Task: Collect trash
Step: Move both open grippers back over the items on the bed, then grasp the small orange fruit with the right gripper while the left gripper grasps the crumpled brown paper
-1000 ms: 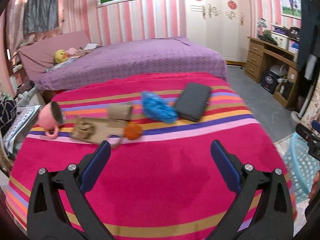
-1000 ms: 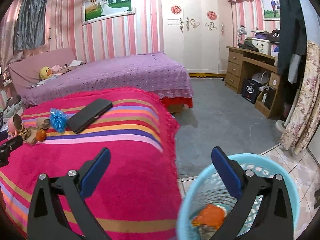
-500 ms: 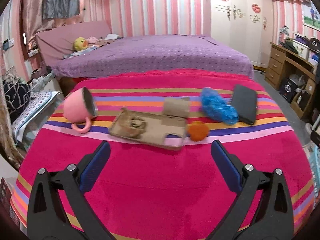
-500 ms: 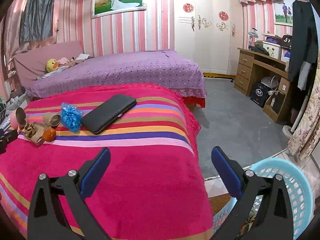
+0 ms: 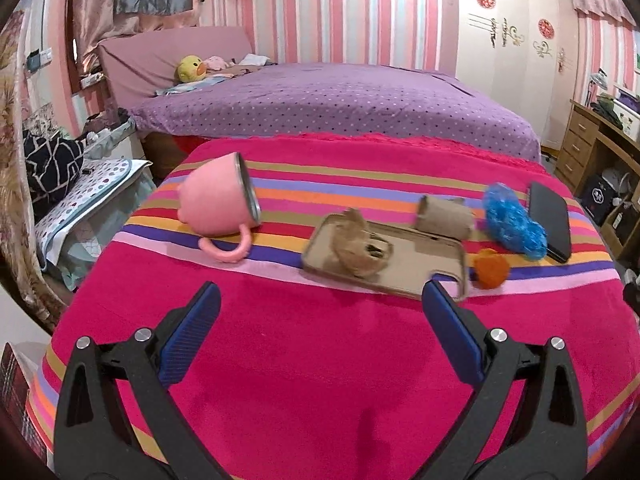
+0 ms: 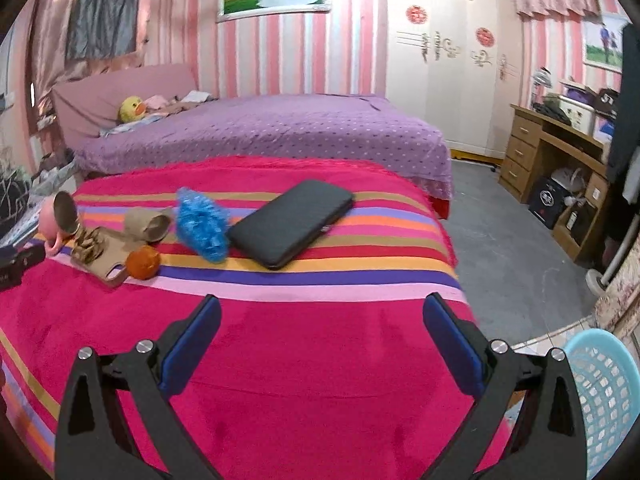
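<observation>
On the striped pink blanket (image 5: pixel 320 352) lie a crumpled brown paper wad (image 5: pixel 362 250) on a tan phone case (image 5: pixel 404 268), a cardboard tube (image 5: pixel 444 216), an orange ball of trash (image 5: pixel 491 269) and a blue plastic crumple (image 5: pixel 512 222). My left gripper (image 5: pixel 320 300) hovers open just short of the phone case, nothing between its fingers. My right gripper (image 6: pixel 320 312) is open over the blanket's near part, with the blue crumple (image 6: pixel 202 224) and orange ball (image 6: pixel 143 262) ahead to the left. The light blue basket (image 6: pixel 604 392) stands on the floor at lower right.
A pink mug (image 5: pixel 220 202) lies on its side left of the phone case. A black wallet (image 6: pixel 290 222) rests right of the blue crumple. Behind is a purple bed (image 6: pixel 280 132); a wooden desk (image 6: pixel 560 160) stands at right across grey floor (image 6: pixel 508 248).
Both grippers have swung left: the left one now faces the phone case and mug closer up; the right one has left the basket and hangs over the blanket. Both stay open.
</observation>
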